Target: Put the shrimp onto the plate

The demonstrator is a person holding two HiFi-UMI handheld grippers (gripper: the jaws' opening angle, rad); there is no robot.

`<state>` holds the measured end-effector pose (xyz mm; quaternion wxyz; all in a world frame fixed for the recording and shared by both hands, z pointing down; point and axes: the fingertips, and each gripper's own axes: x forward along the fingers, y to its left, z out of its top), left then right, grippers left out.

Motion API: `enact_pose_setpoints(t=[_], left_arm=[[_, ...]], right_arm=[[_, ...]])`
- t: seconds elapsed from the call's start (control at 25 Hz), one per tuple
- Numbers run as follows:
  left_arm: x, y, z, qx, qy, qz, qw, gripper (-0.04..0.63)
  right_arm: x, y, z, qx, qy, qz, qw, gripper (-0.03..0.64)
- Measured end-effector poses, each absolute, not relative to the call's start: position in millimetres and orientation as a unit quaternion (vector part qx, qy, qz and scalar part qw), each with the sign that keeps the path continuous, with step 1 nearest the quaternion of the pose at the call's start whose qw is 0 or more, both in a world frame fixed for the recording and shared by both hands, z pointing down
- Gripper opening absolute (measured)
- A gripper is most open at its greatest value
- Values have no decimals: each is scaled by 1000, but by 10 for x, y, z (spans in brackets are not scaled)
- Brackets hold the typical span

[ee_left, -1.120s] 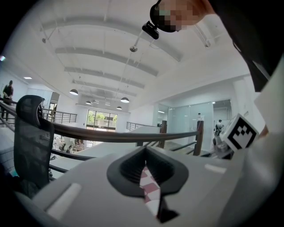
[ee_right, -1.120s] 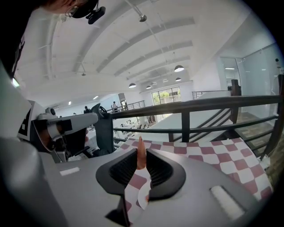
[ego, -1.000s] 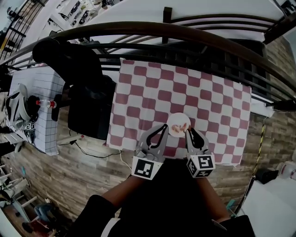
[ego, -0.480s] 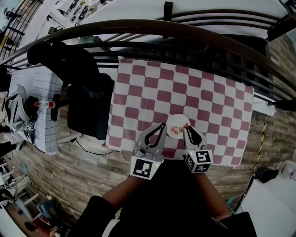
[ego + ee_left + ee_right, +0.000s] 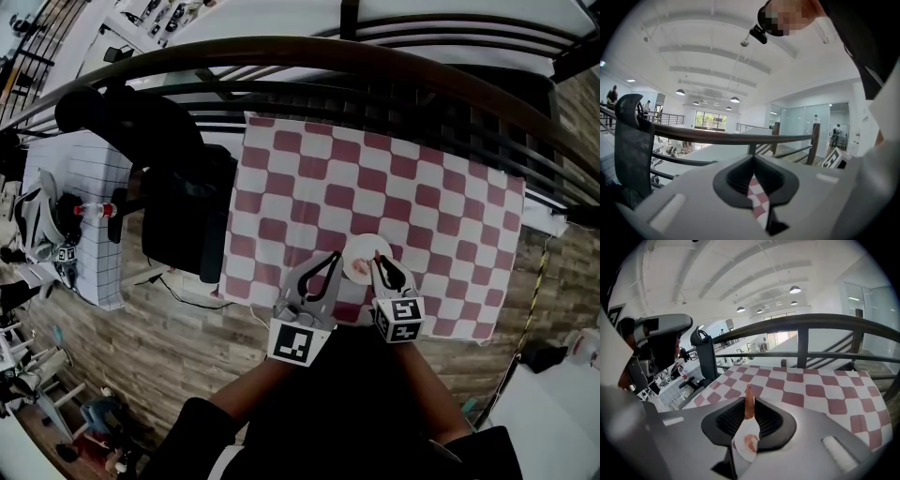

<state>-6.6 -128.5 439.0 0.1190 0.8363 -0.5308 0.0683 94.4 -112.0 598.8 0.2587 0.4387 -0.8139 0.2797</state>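
One shrimp pinched in right claw; second shrimp on plate.

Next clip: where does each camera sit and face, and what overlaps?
Head view: on the head, facing down at the checkered table; arms, left gripper, right gripper show.
Left gripper view: on the left gripper, facing the railing; shut tongs show.
Right gripper view: on the right gripper, above the plate; tongs grip a shrimp.
Head and right share the plate.
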Motion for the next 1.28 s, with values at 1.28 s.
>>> enact_pose_setpoints(t=[1.28], left_arm=[[18, -1521, 4618, 821, -544, 101, 141, 6]], right_arm=[[1066, -1136, 7193, 398, -786, 322, 345, 66]])
